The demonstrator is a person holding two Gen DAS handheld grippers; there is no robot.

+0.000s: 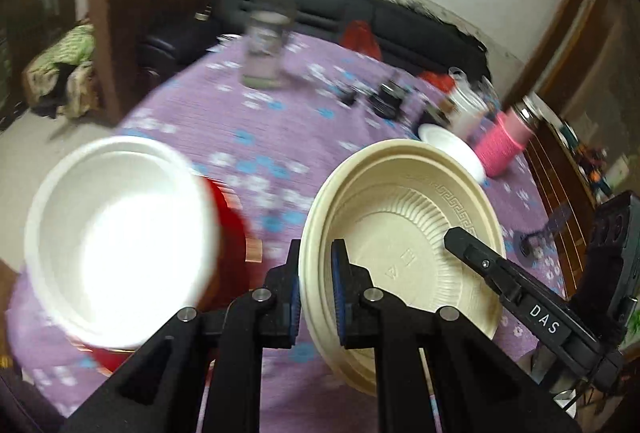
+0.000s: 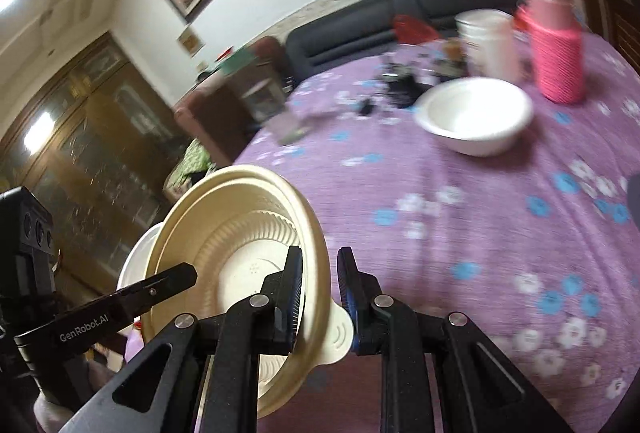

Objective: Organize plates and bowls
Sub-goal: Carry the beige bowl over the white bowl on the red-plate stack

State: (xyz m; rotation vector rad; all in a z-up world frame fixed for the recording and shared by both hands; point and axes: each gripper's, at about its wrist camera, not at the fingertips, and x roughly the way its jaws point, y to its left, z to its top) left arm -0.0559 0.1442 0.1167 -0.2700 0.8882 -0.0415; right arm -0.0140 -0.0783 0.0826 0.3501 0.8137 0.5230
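Note:
Both grippers hold one stack of cream plates (image 1: 404, 229) tilted above the purple flowered table (image 1: 260, 129). My left gripper (image 1: 317, 289) is shut on its near rim. My right gripper (image 2: 320, 293) is shut on the opposite rim of the plates (image 2: 240, 233); one of its fingers (image 1: 476, 257) shows over the plate in the left wrist view. A white bowl (image 1: 120, 237) sits on a red container (image 1: 230, 245) at the left. Another white bowl (image 2: 476, 117) rests on the table further off, also in the left wrist view (image 1: 452, 149).
A pink knit-covered bottle (image 2: 556, 53), stacked white cups (image 2: 488, 41), a clear jar with a green lid (image 1: 268, 45) and small dark items (image 1: 384, 97) stand on the table. A dark sofa (image 2: 400, 17) and a brown chair (image 1: 140, 33) lie beyond it.

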